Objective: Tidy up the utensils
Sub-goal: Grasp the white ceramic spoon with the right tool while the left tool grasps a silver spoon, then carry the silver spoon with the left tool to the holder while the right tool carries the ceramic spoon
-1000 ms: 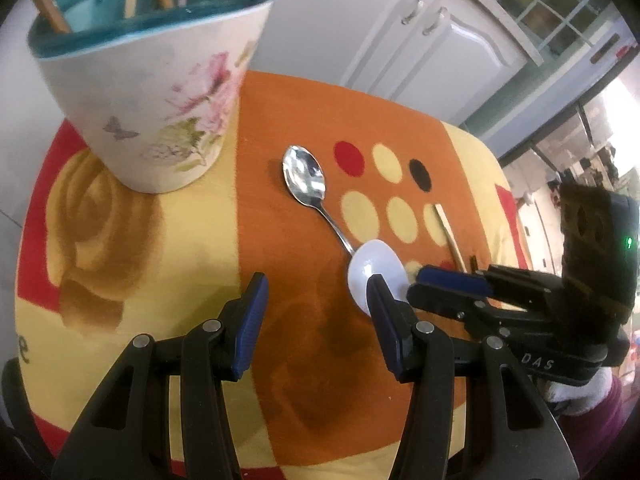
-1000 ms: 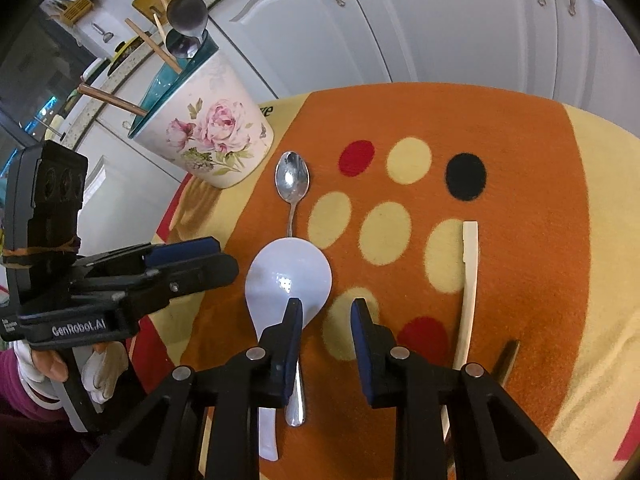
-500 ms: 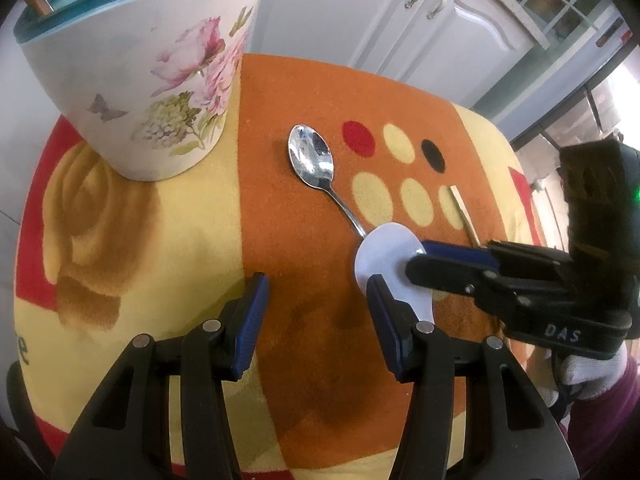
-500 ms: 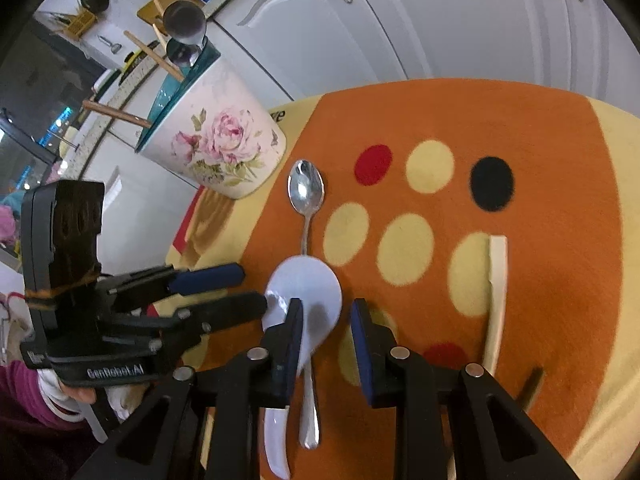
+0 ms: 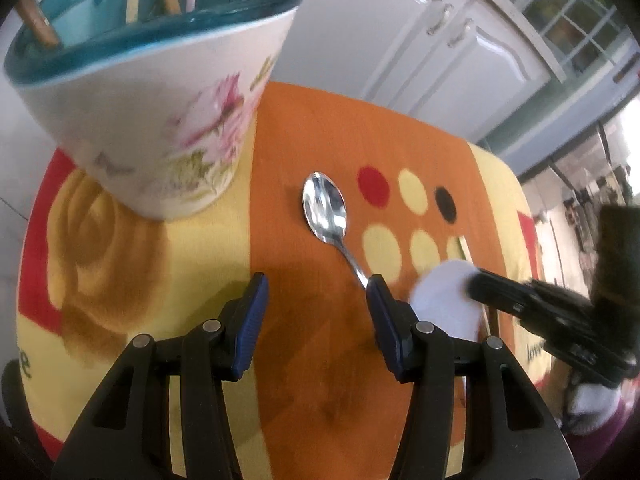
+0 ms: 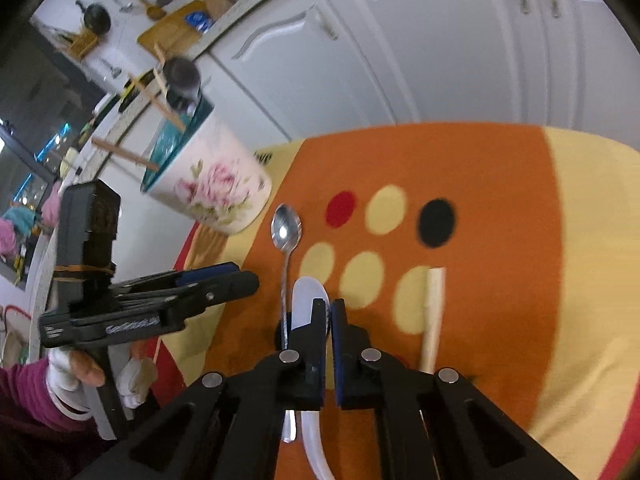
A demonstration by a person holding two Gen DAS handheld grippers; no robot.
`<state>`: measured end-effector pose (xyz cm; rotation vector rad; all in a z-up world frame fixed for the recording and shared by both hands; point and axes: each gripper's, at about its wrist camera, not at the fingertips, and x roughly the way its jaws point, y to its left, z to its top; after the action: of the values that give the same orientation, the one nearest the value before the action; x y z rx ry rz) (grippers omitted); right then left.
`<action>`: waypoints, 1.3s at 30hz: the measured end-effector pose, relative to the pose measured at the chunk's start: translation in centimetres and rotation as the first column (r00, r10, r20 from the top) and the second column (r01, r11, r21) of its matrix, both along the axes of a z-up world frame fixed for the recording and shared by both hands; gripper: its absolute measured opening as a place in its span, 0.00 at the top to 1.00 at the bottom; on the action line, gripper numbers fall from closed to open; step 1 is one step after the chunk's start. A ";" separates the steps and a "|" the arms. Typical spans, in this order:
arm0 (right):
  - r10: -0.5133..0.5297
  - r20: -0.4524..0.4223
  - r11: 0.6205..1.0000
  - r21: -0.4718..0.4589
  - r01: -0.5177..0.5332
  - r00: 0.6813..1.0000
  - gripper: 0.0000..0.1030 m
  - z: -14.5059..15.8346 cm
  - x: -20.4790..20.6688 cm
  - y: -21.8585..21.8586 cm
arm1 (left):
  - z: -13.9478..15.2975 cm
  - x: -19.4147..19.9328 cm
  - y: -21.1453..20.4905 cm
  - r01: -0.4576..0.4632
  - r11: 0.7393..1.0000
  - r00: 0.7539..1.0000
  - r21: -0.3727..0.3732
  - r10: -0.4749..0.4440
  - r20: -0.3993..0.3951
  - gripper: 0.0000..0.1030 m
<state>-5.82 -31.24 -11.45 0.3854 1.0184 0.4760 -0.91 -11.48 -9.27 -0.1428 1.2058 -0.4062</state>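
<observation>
My right gripper [image 6: 329, 308] is shut on the white plastic spoon [image 6: 306, 300], pinching it where the bowl meets the handle. The spoon stands tipped on its edge just above the cloth. From the left wrist view its bowl [image 5: 444, 300] shows beside the right gripper [image 5: 476, 290]. A metal spoon [image 5: 325, 210] lies flat on the orange stripe, its handle running under my left gripper's right finger. My left gripper [image 5: 316, 292] hovers open above the cloth with nothing between its fingers. The floral pot [image 5: 160, 120] with a teal inside holds several utensils at the far left.
A pale wooden stick [image 6: 433, 312] lies on the cloth right of the white spoon. The orange and yellow patterned cloth [image 6: 500, 200] covers a small round table. White cabinet doors [image 6: 440, 60] stand right behind it. A gloved hand [image 6: 64, 376] holds the left gripper.
The right jaws have closed on the white spoon, and the spoon has turned from flat onto its edge and lifted a little. The left gripper stays open and has hardly moved.
</observation>
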 end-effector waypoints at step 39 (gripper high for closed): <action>-0.026 0.111 0.999 0.049 0.020 0.993 0.98 4.4 -0.8 -0.4 | 3.7 -2.5 1.8 -0.027 0.996 0.997 -0.081 0.032 0.063 0.98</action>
<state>-6.63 -31.63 -7.09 0.4083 0.8944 0.4967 -3.42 -9.69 -5.58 -0.2148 1.1233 -0.4307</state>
